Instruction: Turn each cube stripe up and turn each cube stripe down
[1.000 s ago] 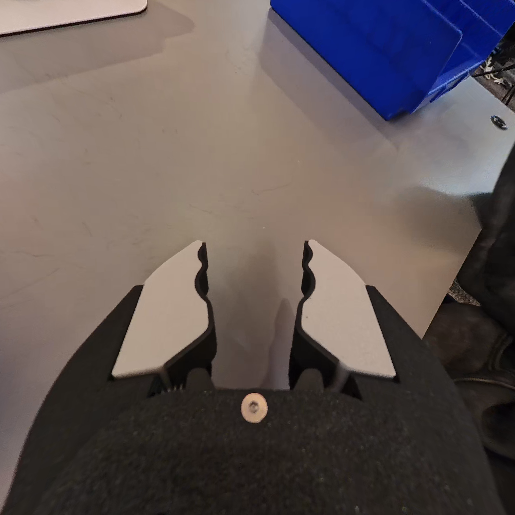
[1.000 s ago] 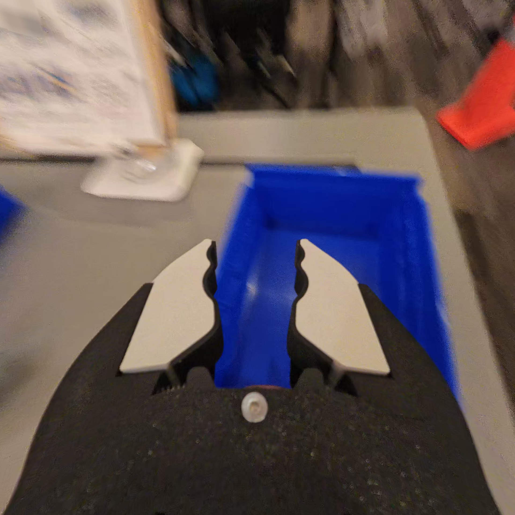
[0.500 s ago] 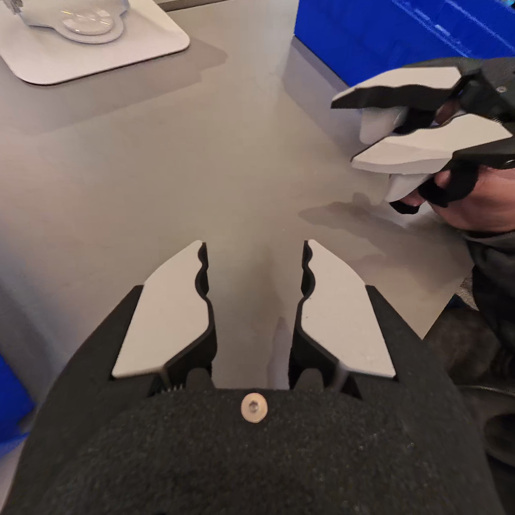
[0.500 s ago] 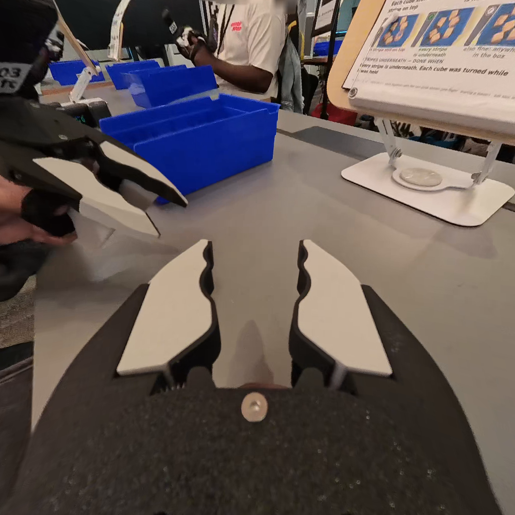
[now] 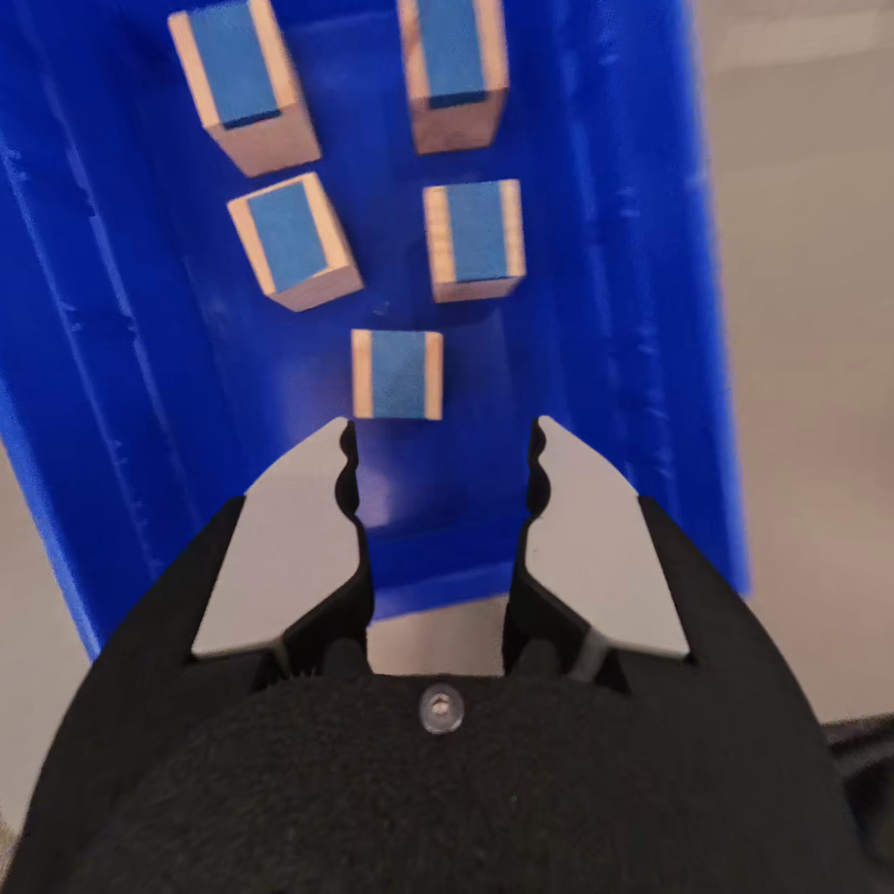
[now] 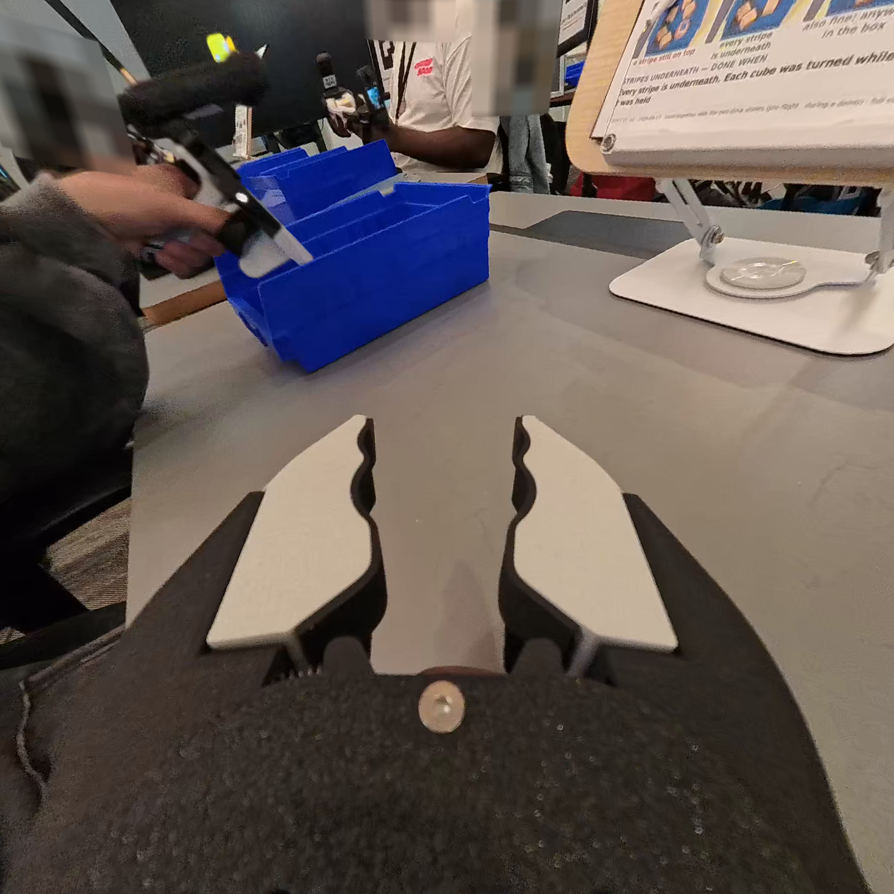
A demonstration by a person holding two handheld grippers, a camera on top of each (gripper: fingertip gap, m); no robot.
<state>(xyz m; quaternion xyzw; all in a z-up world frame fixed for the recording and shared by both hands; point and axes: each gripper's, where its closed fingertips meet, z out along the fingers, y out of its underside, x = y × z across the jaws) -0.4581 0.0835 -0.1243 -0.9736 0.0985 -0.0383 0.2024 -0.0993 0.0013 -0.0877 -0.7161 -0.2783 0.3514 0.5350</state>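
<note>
Hovering wide open and empty, left claw (image 5: 440, 425) faces stripe-up cubes (image 5: 396, 375), stripes running away.

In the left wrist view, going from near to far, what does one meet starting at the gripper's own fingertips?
Left gripper → single nearest striped cube → middle pair of striped cubes → far pair of striped cubes, all in the blue bin, stripes up.

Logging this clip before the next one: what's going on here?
A person holds a gripper in each hand. The left gripper, open and empty, hangs over a blue bin holding five wooden cubes, all with the blue stripe facing up; the nearest cube lies just ahead of its fingertips. The right gripper, also open and empty, hovers over the bare grey table. No cube is gripped.
</note>
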